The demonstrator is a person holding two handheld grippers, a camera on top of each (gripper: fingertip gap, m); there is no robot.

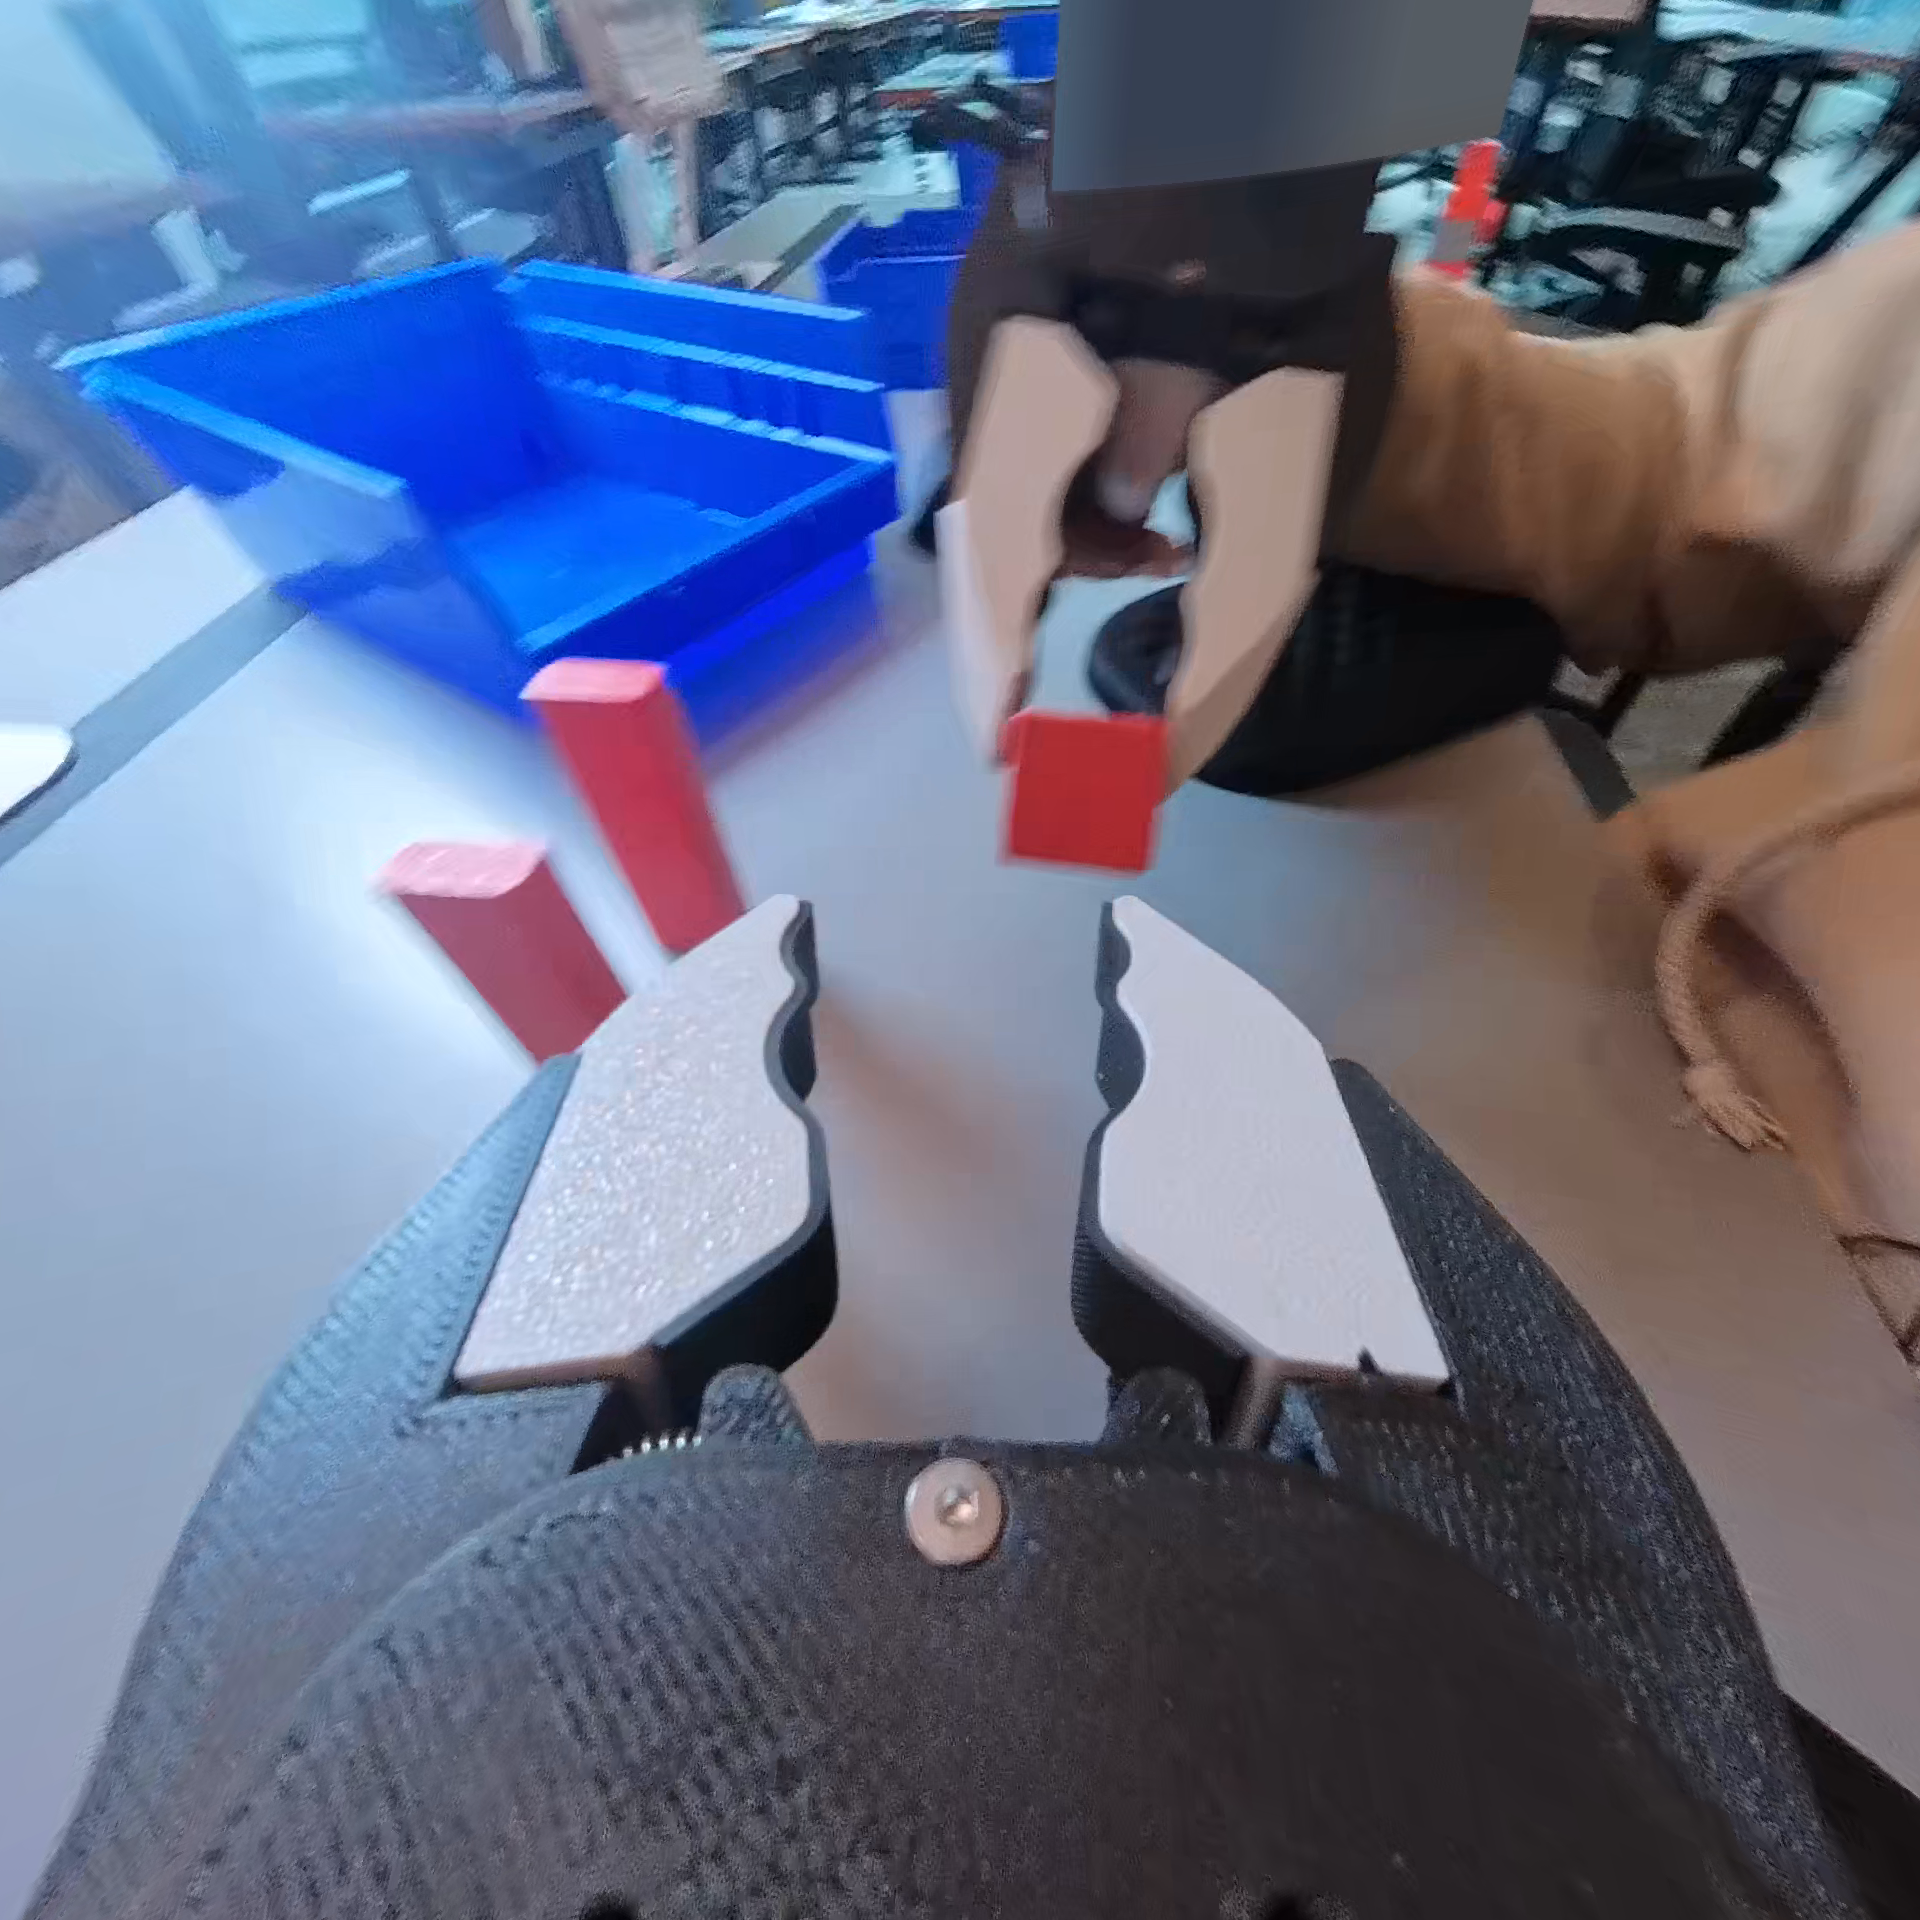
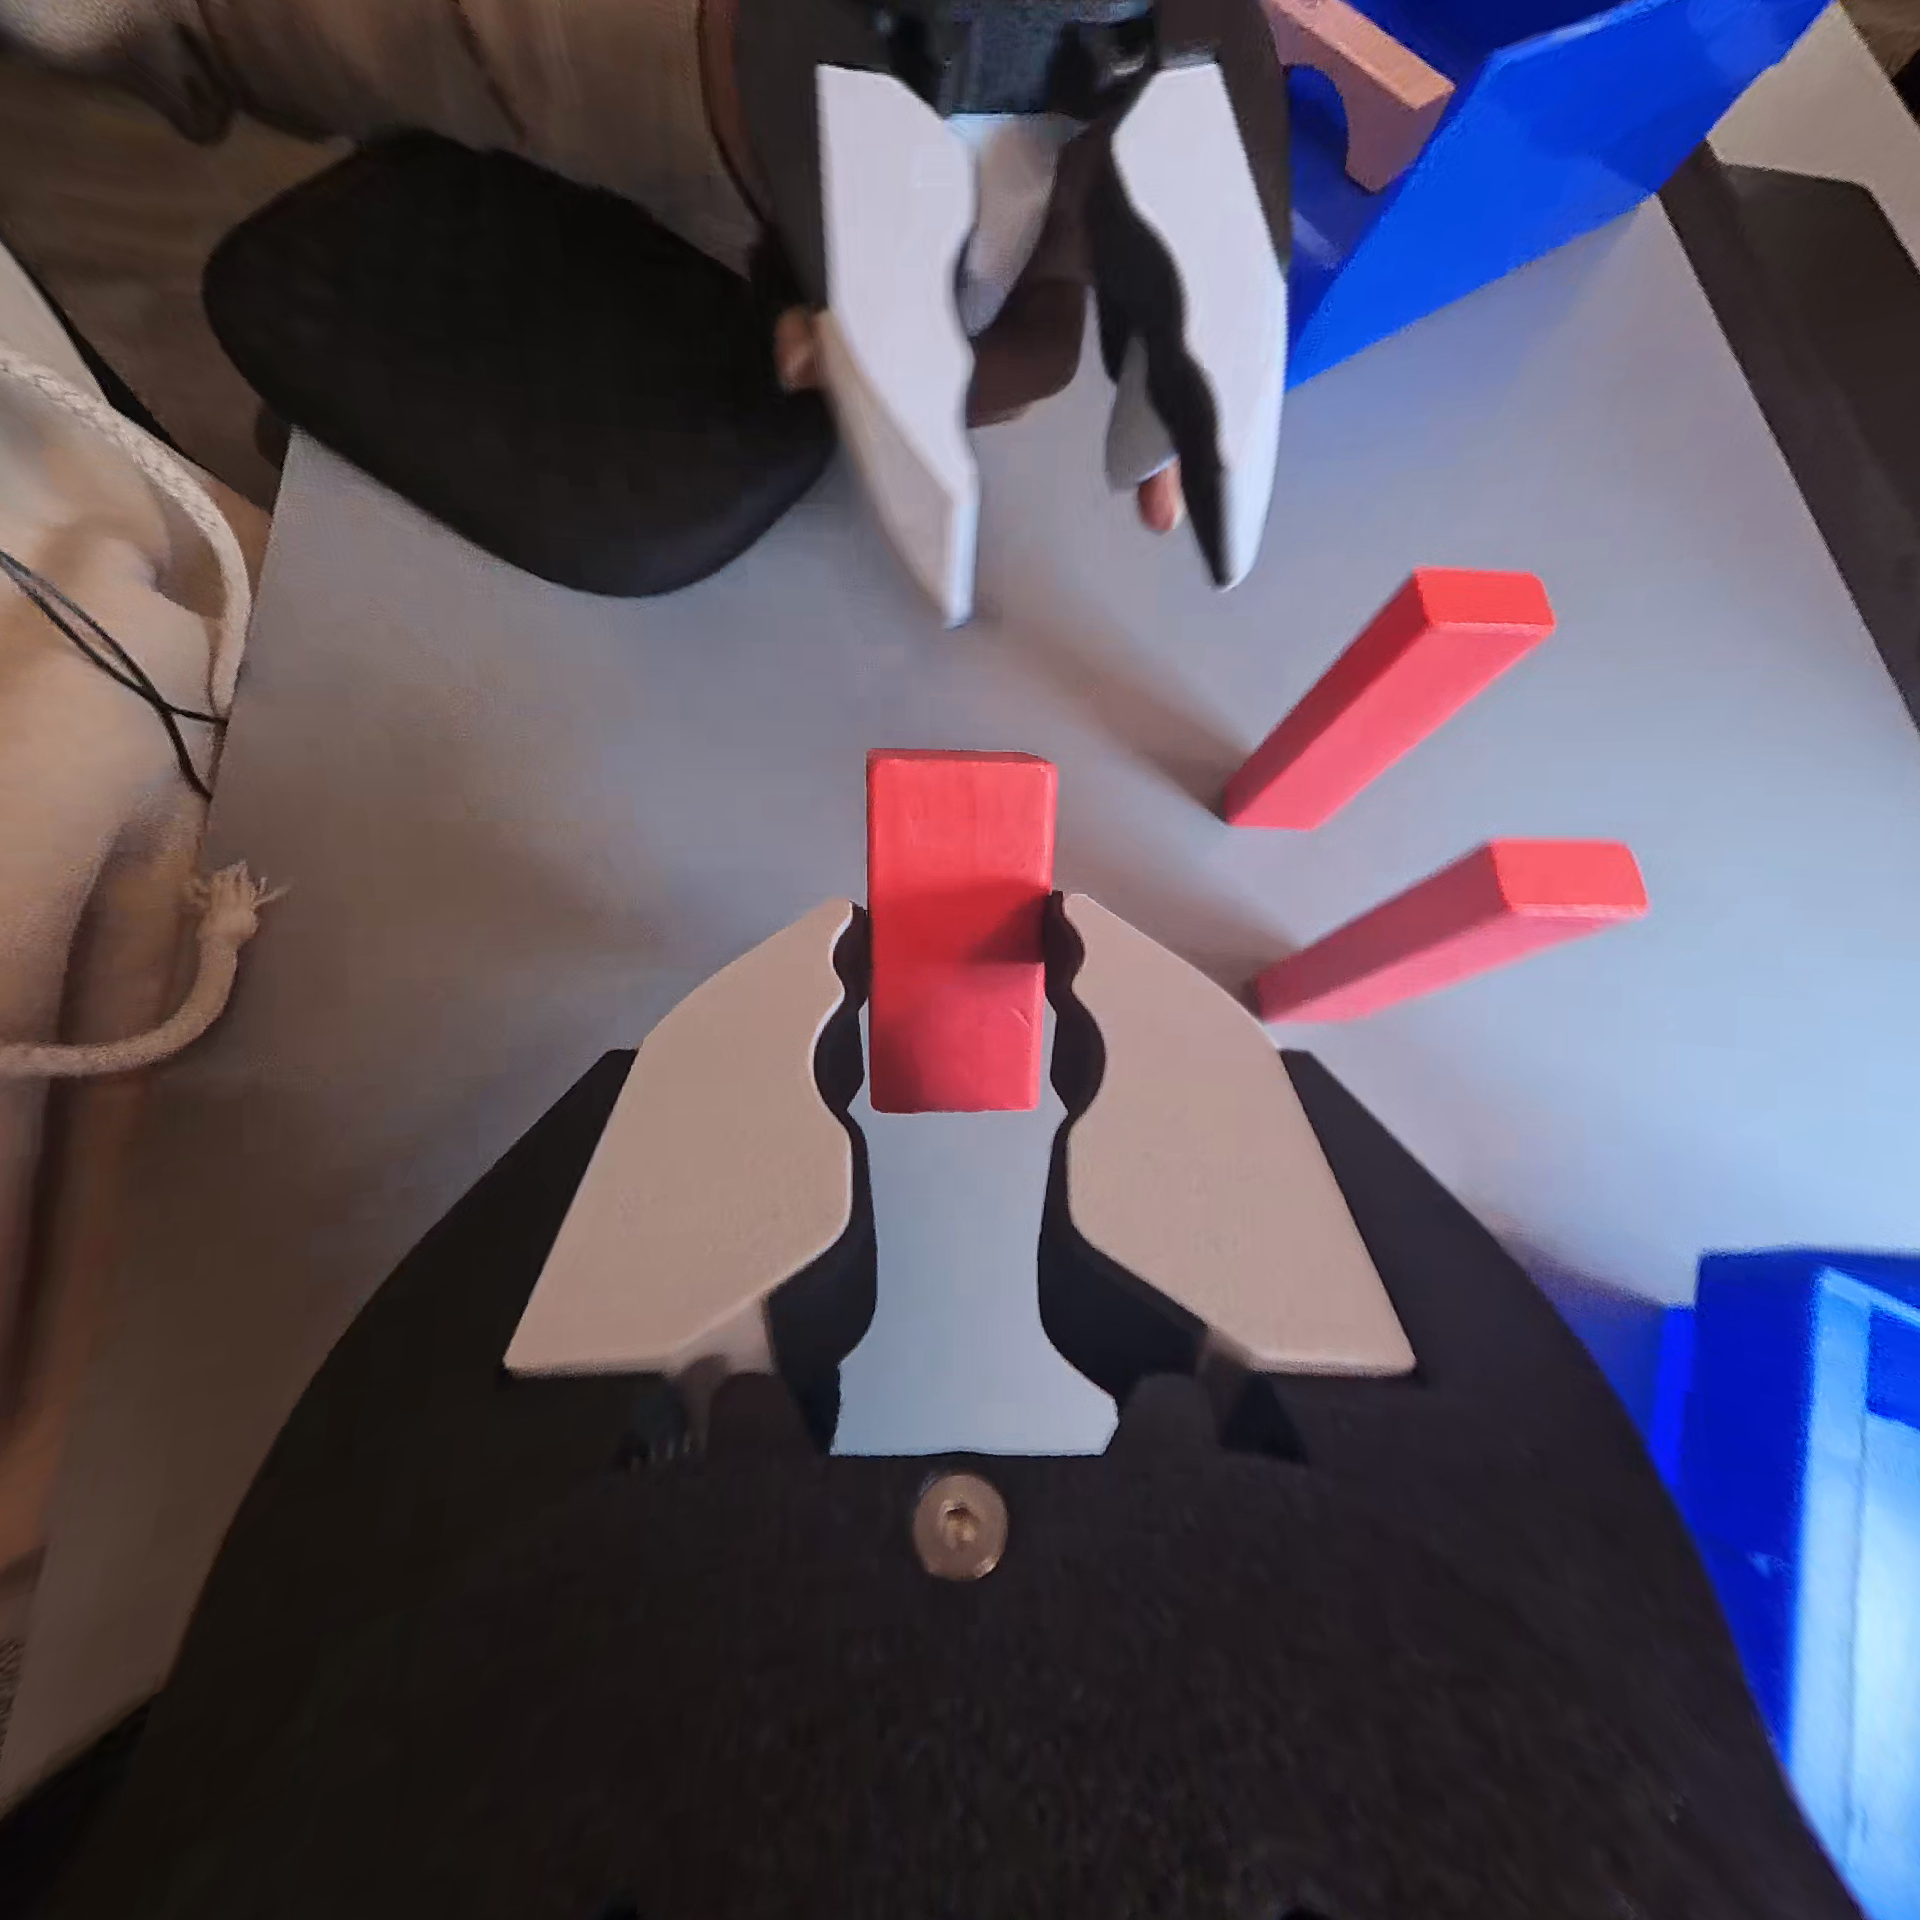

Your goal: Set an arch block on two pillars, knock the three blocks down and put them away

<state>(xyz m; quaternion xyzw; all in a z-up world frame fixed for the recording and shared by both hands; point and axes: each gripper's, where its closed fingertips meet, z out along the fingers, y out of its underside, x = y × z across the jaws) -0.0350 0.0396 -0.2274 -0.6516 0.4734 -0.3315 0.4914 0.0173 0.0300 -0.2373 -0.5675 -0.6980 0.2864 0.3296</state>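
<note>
Two red pillars stand upright side by side on the pale table, one (image 1: 639, 800) behind the other (image 1: 499, 935); they also show in the right wrist view (image 2: 1382, 696) (image 2: 1455, 925). My right gripper (image 2: 956, 914) is shut on a third red block (image 2: 951, 831) and holds it above the table, to the side of the pillars. The left wrist view shows that gripper (image 1: 1091, 727) and its block (image 1: 1081, 800) too. My left gripper (image 1: 956, 925) is open and empty just beside the pillars; it faces the right one (image 2: 1091, 592).
A large blue bin (image 1: 520, 468) stands behind the pillars; in the right wrist view this bin (image 2: 1507, 156) holds a brown arch block (image 2: 1361, 94). Another blue bin (image 2: 1818, 1507) is at the lower right. A black chair seat (image 2: 499, 364) and a person's tan sleeve (image 1: 1610, 447) are past the table edge.
</note>
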